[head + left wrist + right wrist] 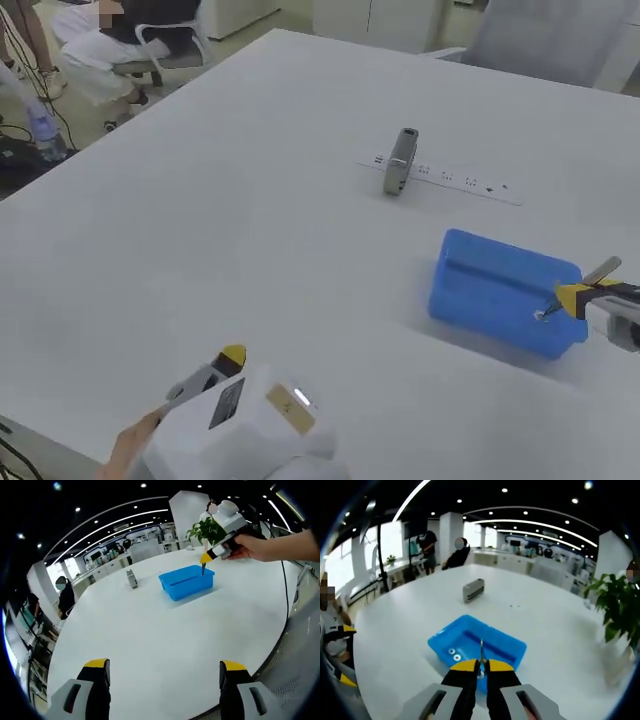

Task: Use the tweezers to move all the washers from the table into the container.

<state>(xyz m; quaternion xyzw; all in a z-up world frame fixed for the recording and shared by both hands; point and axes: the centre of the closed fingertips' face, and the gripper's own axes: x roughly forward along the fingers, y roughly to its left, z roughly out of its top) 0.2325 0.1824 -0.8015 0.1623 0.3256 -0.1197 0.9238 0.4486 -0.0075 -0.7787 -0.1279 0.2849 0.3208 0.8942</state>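
Washers (451, 651), two of them, already lie flat on the floor of the blue container (495, 630) in the right gripper view, small bright metal rings against smooth moulded plastic. The right gripper (481, 669) has its yellow-tipped jaws pinched together on the tweezers (481, 652). Their thin steel tip points down over the container, which we read as the drop position (whether a washer sits in the tip, we cannot tell). Beyond, a ribbed grey block (473, 590) lies on the matte white table (410, 610), and a few specks near it are too small to name.

Over to the left gripper view: the left gripper (165, 672) has its jaws wide apart with nothing between them. It sits low near the table edge, well apart from the container, and we'd say that keeps it out of the working hand's way.

Head view now: the container is shallow and rectangular with rounded corners, the tweezers slant down over its near right corner, and the left gripper sits idle at the bottom edge
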